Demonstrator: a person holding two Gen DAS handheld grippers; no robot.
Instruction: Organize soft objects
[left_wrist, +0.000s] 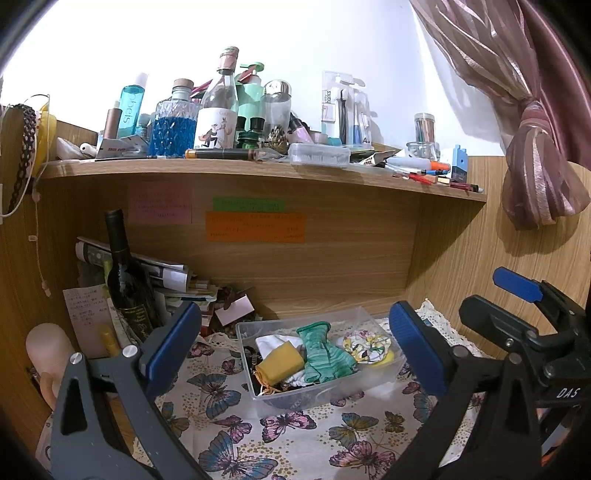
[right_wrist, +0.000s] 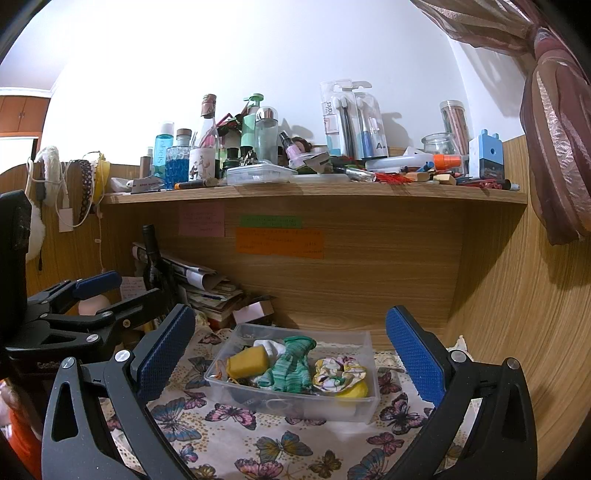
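Note:
A clear plastic box (left_wrist: 384, 376) (right_wrist: 365, 402) stands on the butterfly cloth (left_wrist: 236, 435) (right_wrist: 236, 439) under the shelf. In it lie a green striped cloth (left_wrist: 325, 354) (right_wrist: 291, 365), a yellow sponge (left_wrist: 280, 362) (right_wrist: 247, 362), a white cloth (left_wrist: 269, 341) (right_wrist: 271, 345) and a floral scrunchie (left_wrist: 365, 345) (right_wrist: 338, 371). My left gripper (left_wrist: 295, 343) is open and empty, held short of the box. My right gripper (right_wrist: 291, 354) is open and empty, also short of the box. The right gripper shows at the right of the left wrist view (left_wrist: 517, 288); the left gripper shows at the left of the right wrist view (right_wrist: 96, 284).
A dark wine bottle (left_wrist: 127, 280) (right_wrist: 153, 258) and stacked papers (left_wrist: 166, 273) (right_wrist: 207, 284) stand left of the box. A crowded wooden shelf (left_wrist: 258, 171) (right_wrist: 314, 194) overhangs the nook. A wooden side wall (right_wrist: 517, 295) and a tied curtain (left_wrist: 535, 147) (right_wrist: 557, 147) are on the right.

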